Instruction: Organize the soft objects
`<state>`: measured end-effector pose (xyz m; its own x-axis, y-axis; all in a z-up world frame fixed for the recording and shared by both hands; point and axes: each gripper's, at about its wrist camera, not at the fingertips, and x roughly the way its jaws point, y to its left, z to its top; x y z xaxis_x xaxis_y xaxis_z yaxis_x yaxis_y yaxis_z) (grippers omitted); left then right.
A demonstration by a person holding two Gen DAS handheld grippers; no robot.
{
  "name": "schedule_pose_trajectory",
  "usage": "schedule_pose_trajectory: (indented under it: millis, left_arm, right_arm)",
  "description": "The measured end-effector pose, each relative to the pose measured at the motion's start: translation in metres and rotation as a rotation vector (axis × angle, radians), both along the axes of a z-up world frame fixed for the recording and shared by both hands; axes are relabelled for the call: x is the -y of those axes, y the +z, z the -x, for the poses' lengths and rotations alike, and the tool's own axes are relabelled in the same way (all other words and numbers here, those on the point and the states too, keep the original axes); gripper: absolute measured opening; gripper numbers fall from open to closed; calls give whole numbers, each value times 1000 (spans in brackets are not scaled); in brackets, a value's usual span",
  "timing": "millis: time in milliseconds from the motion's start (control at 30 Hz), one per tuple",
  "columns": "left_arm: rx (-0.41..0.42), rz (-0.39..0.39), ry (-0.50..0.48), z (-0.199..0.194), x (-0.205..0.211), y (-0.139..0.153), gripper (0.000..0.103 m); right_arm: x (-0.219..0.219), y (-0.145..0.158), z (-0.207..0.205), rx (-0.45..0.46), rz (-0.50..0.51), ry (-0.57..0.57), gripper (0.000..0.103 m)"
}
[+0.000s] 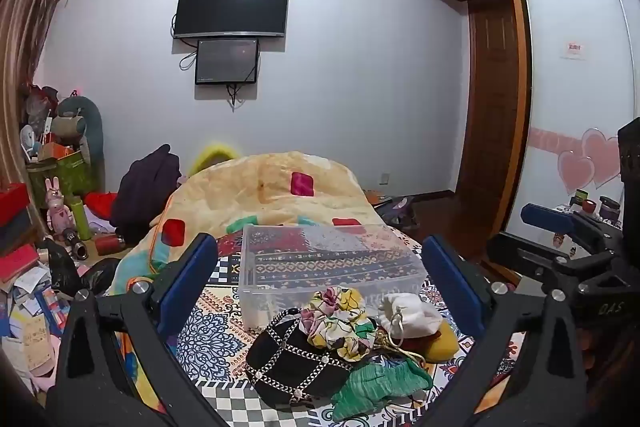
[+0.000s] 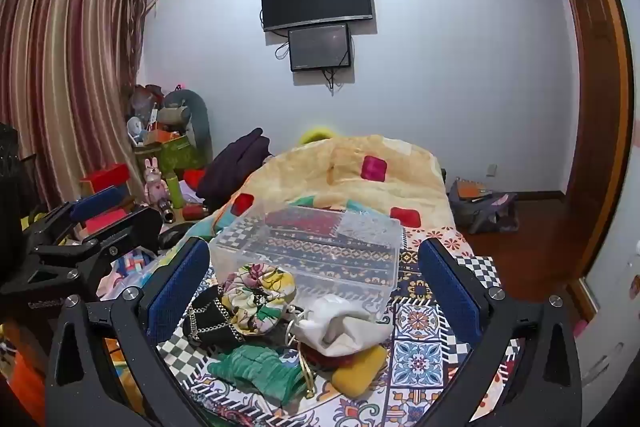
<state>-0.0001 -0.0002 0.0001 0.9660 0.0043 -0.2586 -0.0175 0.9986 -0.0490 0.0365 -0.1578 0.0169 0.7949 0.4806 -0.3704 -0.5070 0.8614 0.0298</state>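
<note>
Soft cloth items sit heaped at lower centre of both wrist views, on the patterned bed cover (image 1: 216, 331), just in front of a clear plastic bin (image 1: 332, 259) that looks empty. Pile contents: black pouch (image 1: 288, 359), quilted with a metal chain grid; floral scrunchie (image 1: 340, 319), ruffled, lying on the pouch; white drawstring bag (image 2: 340, 323), limp and creased; green knit piece (image 2: 256, 367), ribbed and flat; yellow felt-like pad (image 2: 360, 367), rounded. Left hand-held gripper (image 1: 320, 279): jaws wide apart, nothing between the blue pads, aimed slightly down over pile and bin. Right hand-held gripper (image 2: 316, 283): likewise spread fully and empty, framing the same pile from the other side. Judged step: start of sorting, nothing yet in the bin, no item grasped. Next move probably calls for one gripper to drop onto a top item, scrunchie or white bag, and pinch a fold. Fabrics will sag and drape; chain and drawstring cords appear tangled near the bag, so neighbours may drag along.
</note>
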Motion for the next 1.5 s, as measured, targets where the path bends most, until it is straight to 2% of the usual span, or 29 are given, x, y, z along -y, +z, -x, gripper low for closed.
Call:
schedule_pose_trajectory:
  millis: [300,1500]
  left_arm:
    - [0,-21,4,3,4,0,103]
    - [-9,-9,-7,0,5,-2,103]
  right_arm:
    - [0,5,5,14,-3,10,103]
    - [4,5,8,8,-46,10,103]
